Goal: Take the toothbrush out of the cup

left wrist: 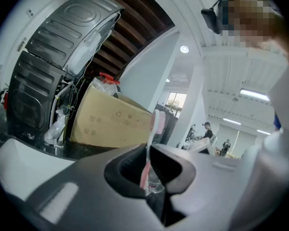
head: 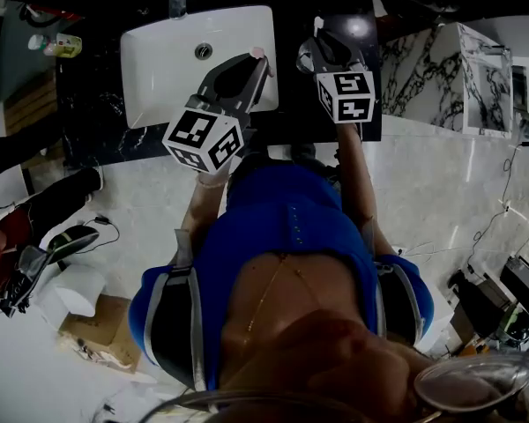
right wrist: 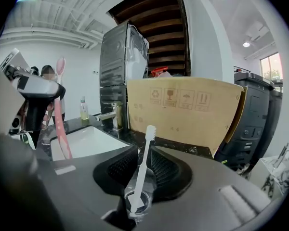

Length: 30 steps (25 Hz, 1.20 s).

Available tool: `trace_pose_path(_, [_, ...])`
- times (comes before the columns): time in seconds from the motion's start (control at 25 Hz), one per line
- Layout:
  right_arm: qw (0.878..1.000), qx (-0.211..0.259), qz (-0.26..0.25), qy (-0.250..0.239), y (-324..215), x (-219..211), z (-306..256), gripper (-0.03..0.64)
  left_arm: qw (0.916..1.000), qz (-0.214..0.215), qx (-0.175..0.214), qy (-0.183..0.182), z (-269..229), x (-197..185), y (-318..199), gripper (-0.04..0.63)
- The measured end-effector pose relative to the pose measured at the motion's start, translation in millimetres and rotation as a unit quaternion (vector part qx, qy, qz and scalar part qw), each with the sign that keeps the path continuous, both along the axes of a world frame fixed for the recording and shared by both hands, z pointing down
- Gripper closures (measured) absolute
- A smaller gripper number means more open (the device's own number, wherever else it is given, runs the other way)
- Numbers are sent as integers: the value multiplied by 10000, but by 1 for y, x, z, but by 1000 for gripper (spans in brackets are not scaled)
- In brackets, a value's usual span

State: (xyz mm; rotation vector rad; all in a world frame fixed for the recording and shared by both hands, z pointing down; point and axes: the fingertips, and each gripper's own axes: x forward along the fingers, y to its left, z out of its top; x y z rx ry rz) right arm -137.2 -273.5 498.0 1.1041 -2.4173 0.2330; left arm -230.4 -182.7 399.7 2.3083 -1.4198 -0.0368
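Note:
A pink toothbrush (left wrist: 150,150) stands upright between the jaws of my left gripper (left wrist: 149,170), which is shut on its handle. In the head view its pink head (head: 258,53) sticks out past the left gripper (head: 252,67) over the white sink (head: 159,60). My right gripper (right wrist: 138,179) is shut on a small clear cup (right wrist: 137,199), and a white toothbrush (right wrist: 145,160) leans in that cup. The right gripper view also shows the left gripper (right wrist: 36,88) off to the left, holding the pink toothbrush (right wrist: 62,129). The right gripper (head: 324,49) hangs over the black counter, right of the sink.
A chrome faucet (right wrist: 111,114) and a soap bottle (right wrist: 83,109) stand behind the sink on the black marble counter (head: 88,104). A large cardboard box (right wrist: 183,109) stands at the back. A white marble block (head: 458,77) is to the right, with cables and gear on the floor.

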Motion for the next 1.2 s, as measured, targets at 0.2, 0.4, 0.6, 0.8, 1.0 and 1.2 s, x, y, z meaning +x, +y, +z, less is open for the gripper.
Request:
trace_pose_path(0.2, [9999,-38,52,106,-9,-6,6,539,10000,-15,-29,11,3,-10,-6,572])
trace_pose_path(0.4, [9995,1,133,271,-11,-5,10,577,10000,-20,-53,1,6,-15,-10,572])
trace_pose_path(0.6, [9999,-3,112,105,-12,-3,7,589,10000,7,-63,9,7,-11,-13,572])
trace_pose_path(0.8, [9998,16,27,-206,-9,-2,1,601,10000,50,-68,13,7,-2,-13,572])
trace_pose_path(1.0, [9979,66,2,-647,-6,7,-11,603,9999,78,-69,3,6,7,-11,572])
trace_pose_path(1.2, [9938,260,-134,-1073,1,13,-30,603,9999,106,-66,-89,8,17,-11,572])
